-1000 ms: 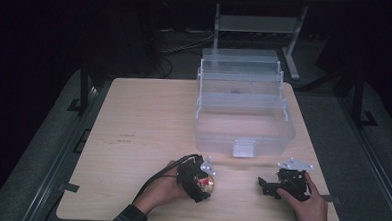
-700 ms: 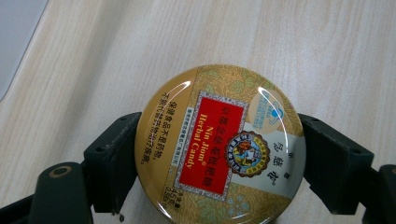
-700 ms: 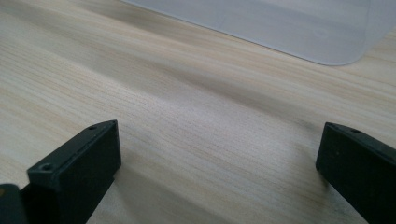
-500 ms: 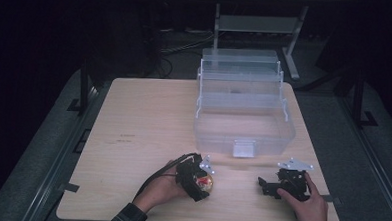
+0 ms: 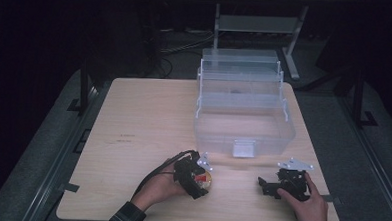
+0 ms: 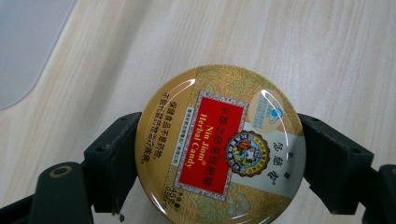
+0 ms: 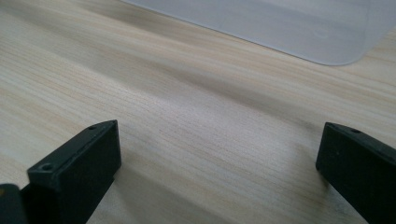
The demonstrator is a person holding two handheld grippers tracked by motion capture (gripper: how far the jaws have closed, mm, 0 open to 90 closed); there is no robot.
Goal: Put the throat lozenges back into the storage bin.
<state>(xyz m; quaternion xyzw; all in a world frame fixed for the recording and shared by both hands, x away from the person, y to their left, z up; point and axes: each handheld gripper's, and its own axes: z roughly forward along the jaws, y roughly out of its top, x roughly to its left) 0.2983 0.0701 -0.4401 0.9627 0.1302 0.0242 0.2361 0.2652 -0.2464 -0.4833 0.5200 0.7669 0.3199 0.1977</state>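
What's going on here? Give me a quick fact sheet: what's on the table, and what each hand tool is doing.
surface: wooden table
container: clear plastic box, tiers opened, at the far right
left gripper: jaws closed on a round candy tin, near the front edge
tin label: "Herbal Candy"
right gripper: jaws wide apart, nothing between them, low over the table
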